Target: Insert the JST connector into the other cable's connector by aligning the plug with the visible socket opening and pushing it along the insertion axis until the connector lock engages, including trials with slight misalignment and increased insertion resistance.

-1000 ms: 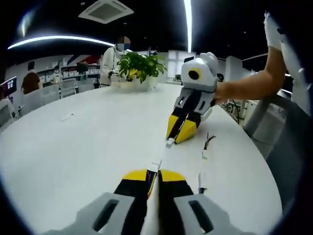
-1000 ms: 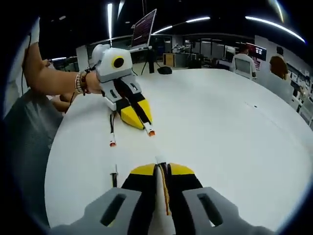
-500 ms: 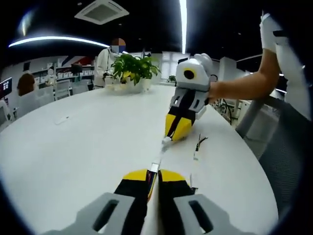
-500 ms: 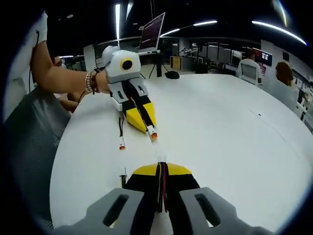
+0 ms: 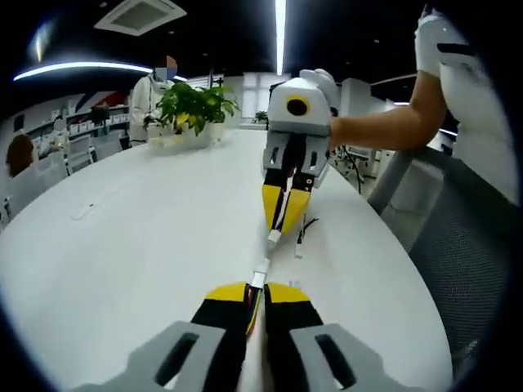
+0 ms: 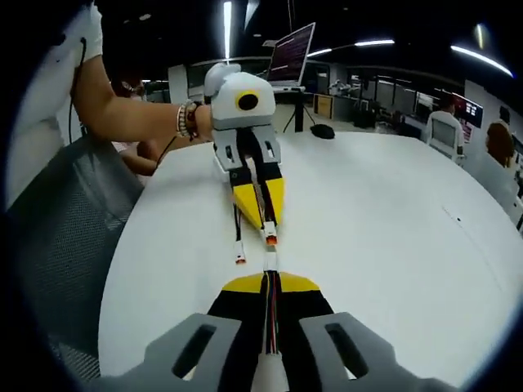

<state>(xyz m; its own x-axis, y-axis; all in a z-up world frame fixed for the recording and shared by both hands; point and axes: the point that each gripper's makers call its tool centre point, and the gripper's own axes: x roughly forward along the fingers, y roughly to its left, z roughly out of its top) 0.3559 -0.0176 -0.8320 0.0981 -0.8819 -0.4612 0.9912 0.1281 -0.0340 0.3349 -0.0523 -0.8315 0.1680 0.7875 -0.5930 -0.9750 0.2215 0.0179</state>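
Two grippers face tip to tip: my left gripper (image 5: 256, 296) pinches a white connector (image 5: 259, 277) just ahead of its jaws, and beyond it the right gripper (image 5: 282, 222) clamps the mating plug (image 5: 274, 238). A small gap remains between them. I'd square both along one axis over the table (image 5: 131, 245), then push straight.

Connector (image 5: 260, 277) and socket (image 5: 274, 238) too small to tell if touching
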